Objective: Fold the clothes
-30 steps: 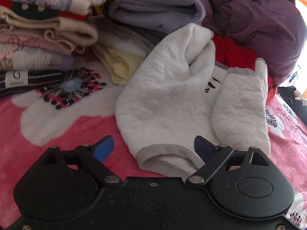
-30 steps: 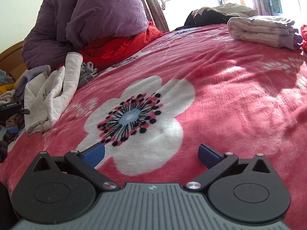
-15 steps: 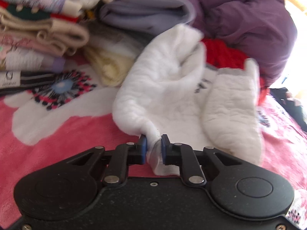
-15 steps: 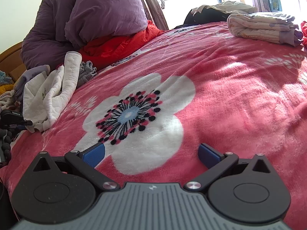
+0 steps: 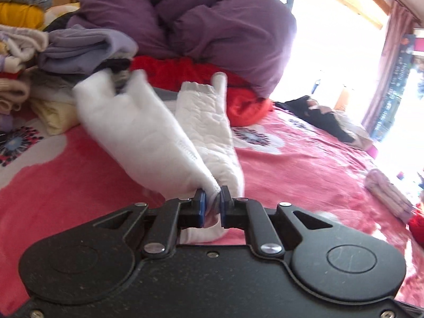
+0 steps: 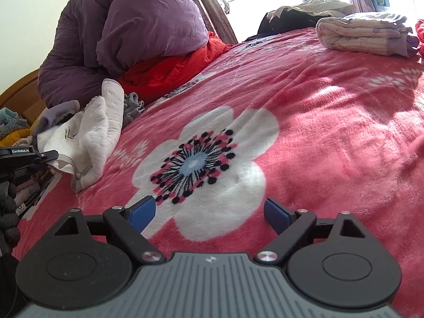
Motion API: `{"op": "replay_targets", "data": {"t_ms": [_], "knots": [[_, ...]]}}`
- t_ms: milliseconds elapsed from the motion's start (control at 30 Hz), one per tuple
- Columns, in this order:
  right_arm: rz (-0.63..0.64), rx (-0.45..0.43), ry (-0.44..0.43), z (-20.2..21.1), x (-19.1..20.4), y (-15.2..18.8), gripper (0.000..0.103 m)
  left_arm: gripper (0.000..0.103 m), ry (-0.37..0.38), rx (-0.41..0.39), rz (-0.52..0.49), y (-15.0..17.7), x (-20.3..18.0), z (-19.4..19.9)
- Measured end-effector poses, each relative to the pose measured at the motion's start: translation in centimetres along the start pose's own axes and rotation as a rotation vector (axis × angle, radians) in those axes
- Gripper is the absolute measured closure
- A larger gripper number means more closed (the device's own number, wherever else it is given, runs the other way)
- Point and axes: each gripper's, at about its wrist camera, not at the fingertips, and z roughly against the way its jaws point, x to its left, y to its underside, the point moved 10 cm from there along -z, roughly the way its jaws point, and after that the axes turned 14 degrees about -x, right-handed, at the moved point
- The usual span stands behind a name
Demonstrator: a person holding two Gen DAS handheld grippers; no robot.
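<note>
We are working on a bed covered by a pink floral blanket, with a purple duvet heaped at its head over a red cover, stacks of folded clothes to the left of the left wrist view, and 1 folded bundle lying well apart at the far side in the right wrist view. The task's thing, a white quilted top, is lying on the blanket just beside those stacks, and its long axis is running from our left tool away toward the duvet, with 1 sleeve lying alongside the body. Our left tool is pinching the grey-trimmed hem between its 2 blue pads, nearly closed, with the cloth bunching through the gap. Our right tool is hovering over the big white flower print, holding nothing, its jaws wide but closing. From the right tool the top is lying far to the left, so we are judging the left hand much the nearer and the right as needing to cross the bare blanket to take a 2nd corner. The only writing we are reading is "GenRobot.AI" on the left tool's black body; a dark mark on the top's chest is too small to read.
</note>
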Motion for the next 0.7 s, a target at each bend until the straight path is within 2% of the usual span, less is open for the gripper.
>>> {"op": "replay_targets", "data": {"t_ms": [133, 367, 567, 700], "knots": [[-0.047, -0.019, -0.031, 0.7, 0.2, -0.7, 0.02, 0.096, 0.083, 0.007, -0.001, 0.5, -3.7, 1.8], [-0.19, -0.039, -0.082, 1.7, -0.2, -1.8, 0.021, 0.096, 0.235, 0.093, -0.045, 4.2, -10.6, 4.3], [-0.316, -0.075, -0.103, 3.1, -1.7, -3.1, 0.022, 0.096, 0.401, 0.154, -0.124, 7.1, -16.3, 7.2], [-0.313, -0.108, -0.116, 4.1, -2.0, -4.1, 0.022, 0.096, 0.545, 0.208, -0.189, 9.6, -19.5, 9.9]]}}
